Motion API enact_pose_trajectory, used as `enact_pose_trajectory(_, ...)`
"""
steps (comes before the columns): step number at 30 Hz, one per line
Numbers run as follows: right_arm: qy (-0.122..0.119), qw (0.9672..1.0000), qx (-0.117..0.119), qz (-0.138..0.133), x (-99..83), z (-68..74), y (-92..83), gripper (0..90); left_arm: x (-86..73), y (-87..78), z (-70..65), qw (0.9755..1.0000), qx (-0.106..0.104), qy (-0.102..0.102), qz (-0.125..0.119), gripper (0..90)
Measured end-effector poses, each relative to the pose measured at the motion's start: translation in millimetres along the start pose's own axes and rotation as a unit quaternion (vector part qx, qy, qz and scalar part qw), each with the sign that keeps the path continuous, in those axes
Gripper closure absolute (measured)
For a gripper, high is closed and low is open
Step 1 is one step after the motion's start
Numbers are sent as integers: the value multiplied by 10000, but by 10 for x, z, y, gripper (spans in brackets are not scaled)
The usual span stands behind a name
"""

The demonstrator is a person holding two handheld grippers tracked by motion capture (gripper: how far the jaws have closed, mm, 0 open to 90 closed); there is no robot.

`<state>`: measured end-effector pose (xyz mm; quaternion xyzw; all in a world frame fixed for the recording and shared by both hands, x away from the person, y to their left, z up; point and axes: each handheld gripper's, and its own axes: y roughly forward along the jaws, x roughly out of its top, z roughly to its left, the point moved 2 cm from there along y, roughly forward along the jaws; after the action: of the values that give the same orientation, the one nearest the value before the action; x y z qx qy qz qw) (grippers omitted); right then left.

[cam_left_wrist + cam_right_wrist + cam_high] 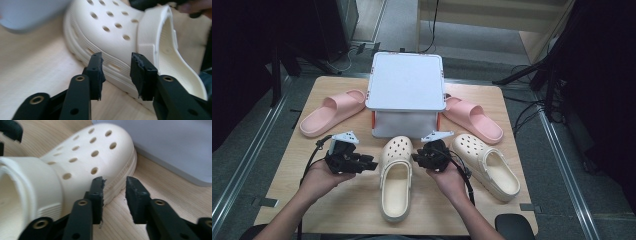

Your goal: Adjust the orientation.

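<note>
Both forearms enter from the near edge. Left gripper (373, 164) is held in the left hand (319, 176), jaws parted, pointing at the left side of the cream clog (395, 175). Right gripper (415, 157), in the right hand (449, 177), jaws parted, faces the clog's right side.

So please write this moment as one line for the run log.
left hand-held gripper: open, at middle clog left side | right hand-held gripper: open, at its right side | clog flat on table, not lifted
</note>
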<state>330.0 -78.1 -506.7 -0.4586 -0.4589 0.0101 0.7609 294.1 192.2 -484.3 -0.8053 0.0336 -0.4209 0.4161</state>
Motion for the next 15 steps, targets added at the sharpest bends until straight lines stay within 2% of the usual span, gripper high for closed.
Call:
enact_pose_trajectory(1,0,10000,0,0,0,0,0,661,0,0,0,10000,0,0,0,595)
enact_pose_trajectory(2,22,10000,14,-70,6,27,-62,603,59,-62,12,10000,74,26,-56,589)
enact_pose_trajectory(4,36,10000,20,-85,7,35,-81,585,98,-96,26,9999,97,34,-65,585)
enact_pose_trajectory(6,158,9998,121,-58,23,65,-181,561,215,-189,62,9998,158,48,-148,596)
enact_pose_trajectory(7,212,9996,140,-101,35,69,-226,553,215,-189,62,9998,158,48,-148,607)
enact_pose_trajectory(8,279,9993,175,-151,45,79,-276,544,324,-268,88,9995,233,53,-201,616)
enact_pose_trajectory(9,279,9993,175,-151,45,79,-276,544,324,-268,88,9995,233,53,-201,621)
enact_pose_trajectory(10,365,9987,275,-209,53,99,-365,495,440,-332,112,9993,257,72,-262,627)
enact_pose_trajectory(11,365,9987,275,-209,53,99,-365,495,440,-332,112,9993,257,72,-262,628)
enact_pose_trajectory(12,450,9984,304,-156,31,125,-407,468,552,-378,148,9991,310,81,-277,629)
enact_pose_trajectory(15,407,9984,385,-117,-17,186,-419,456,701,-433,189,9993,248,58,-265,632)
